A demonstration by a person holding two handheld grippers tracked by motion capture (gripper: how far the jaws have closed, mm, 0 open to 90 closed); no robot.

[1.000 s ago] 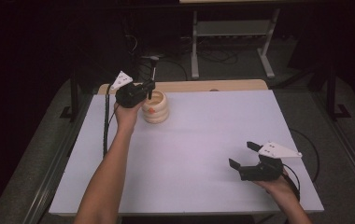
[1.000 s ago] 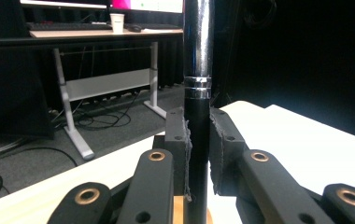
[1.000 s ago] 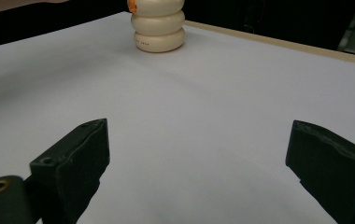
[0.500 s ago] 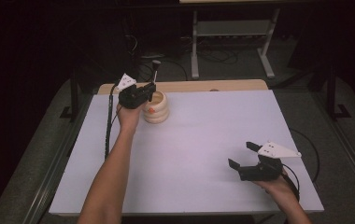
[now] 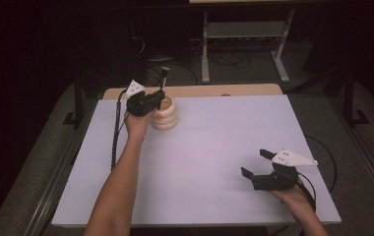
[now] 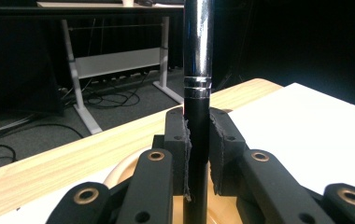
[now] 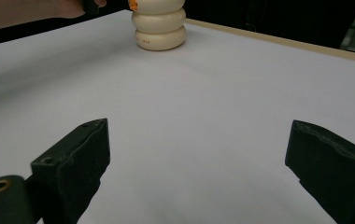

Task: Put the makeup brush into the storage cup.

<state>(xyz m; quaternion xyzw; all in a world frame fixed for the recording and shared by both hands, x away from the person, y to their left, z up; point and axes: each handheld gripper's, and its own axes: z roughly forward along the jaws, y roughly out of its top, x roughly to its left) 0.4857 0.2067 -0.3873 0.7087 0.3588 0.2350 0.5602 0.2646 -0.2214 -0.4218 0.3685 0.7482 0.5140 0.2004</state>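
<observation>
A cream ribbed holder (image 5: 166, 119) stands near the far left of the white table (image 5: 224, 147). Just above it my left gripper (image 5: 158, 100) is shut on a slim black stick with a chrome upper part (image 5: 164, 74), which stands upright over the holder's mouth. In the left gripper view the pads (image 6: 183, 154) squeeze the black stick (image 6: 197, 116) from both sides, with the holder's rim (image 6: 119, 169) below. My right gripper (image 5: 254, 164) rests near the front right of the table, jaws wide apart and nothing between them. The right gripper view looks across the table past that gripper (image 7: 199, 163) to the holder (image 7: 160, 25).
A wooden strip (image 5: 200, 91) runs along the table's far edge. Beyond it, a white-legged desk frame (image 5: 244, 44) and floor cables sit in the dark. The left forearm (image 5: 121, 172) reaches up the left side of the table.
The left gripper has shifted only slightly over the holder, keeping the stick clamped. The right gripper has stayed where it was, still open.
</observation>
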